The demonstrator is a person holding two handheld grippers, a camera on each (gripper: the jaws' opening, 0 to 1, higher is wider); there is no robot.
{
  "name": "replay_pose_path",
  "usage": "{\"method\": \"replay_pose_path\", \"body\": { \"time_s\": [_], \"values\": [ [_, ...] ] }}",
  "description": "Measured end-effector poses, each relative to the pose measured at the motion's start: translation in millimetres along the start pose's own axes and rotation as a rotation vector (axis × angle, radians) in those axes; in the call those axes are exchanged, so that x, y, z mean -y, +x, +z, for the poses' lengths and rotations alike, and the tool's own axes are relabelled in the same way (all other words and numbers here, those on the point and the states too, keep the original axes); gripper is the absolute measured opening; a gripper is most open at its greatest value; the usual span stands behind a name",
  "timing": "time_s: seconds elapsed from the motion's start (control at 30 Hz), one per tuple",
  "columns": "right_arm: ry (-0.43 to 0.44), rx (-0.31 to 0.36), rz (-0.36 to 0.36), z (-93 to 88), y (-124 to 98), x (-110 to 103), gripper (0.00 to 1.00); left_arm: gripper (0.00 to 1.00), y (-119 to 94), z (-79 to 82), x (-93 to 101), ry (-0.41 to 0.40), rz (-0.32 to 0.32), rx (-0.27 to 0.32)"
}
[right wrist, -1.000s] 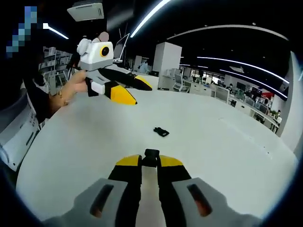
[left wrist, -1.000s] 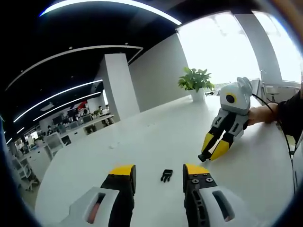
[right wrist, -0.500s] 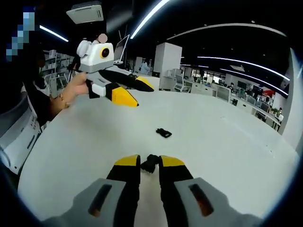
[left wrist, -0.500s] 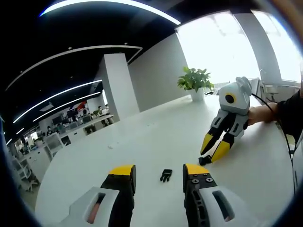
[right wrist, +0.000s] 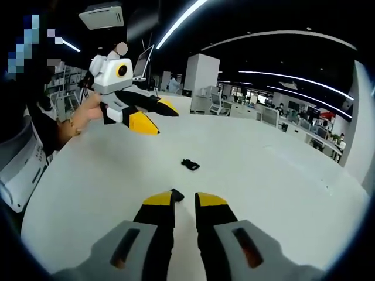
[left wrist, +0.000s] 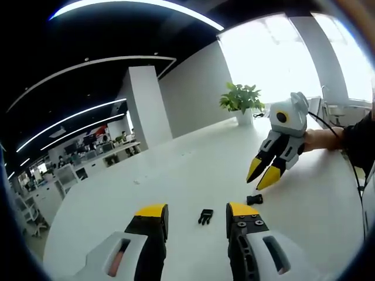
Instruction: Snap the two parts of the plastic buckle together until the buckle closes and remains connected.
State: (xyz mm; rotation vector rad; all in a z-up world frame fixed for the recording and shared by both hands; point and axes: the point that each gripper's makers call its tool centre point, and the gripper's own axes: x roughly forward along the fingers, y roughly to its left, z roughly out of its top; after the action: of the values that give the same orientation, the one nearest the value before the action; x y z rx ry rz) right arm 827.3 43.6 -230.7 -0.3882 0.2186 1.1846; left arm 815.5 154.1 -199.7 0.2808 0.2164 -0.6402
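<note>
1. The left gripper (left wrist: 198,218) hangs low over the white table (left wrist: 176,170) with its yellow-tipped jaws set wide and nothing between them. The pronged buckle half (left wrist: 205,216) lies on the table in the gap ahead of the tips, so the jaws look lined up to take it.

2. The right gripper (right wrist: 184,202) has its jaws parted narrowly and holds nothing. The small black buckle half (right wrist: 177,195) lies on the table just by its left jaw tip, apart from the pads. In the left gripper view this gripper (left wrist: 263,174) is raised above the table, and that half (left wrist: 254,199) rests below its tips.

3. The two halves lie near each other but apart on the table, unjoined; in the right gripper view the pronged buckle half (right wrist: 190,165) sits further out, towards the left gripper (right wrist: 145,117) held up in a person's hand (right wrist: 82,114).

4. The pronged half's long axis runs roughly along the left gripper's line of sight, prongs seemingly toward the camera, though it is too small to be sure. The other half's heading I cannot tell.

5. By my reading each half needs a firm grip before mating, so the closing is not yet begun.
</note>
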Motion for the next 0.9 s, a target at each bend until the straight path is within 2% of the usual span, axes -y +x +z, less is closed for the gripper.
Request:
{"method": "replay_pose_path", "body": {
  "time_s": [0.23, 0.67, 0.8, 0.9],
  "values": [
    [-0.016, -0.044, 0.000, -9.4, 2, 0, 0.14, 0.40, 2, -2.0, 1.3, 0.002, -0.005, -0.010],
    [-0.036, -0.041, 0.012, -6.1, 3, -8, 0.14, 0.40, 4, -5.7, 4.8, 0.004, -0.013, -0.022],
    [-0.035, -0.026, -0.002, -1.9, 0, -3, 0.14, 0.40, 10, -8.2, 10.3, 0.001, -0.037, -0.026],
    [-0.017, -0.010, -0.023, 1.3, -5, 5, 0.14, 0.40, 15, -9.3, 16.9, -0.009, -0.077, -0.026]
  ]
}}
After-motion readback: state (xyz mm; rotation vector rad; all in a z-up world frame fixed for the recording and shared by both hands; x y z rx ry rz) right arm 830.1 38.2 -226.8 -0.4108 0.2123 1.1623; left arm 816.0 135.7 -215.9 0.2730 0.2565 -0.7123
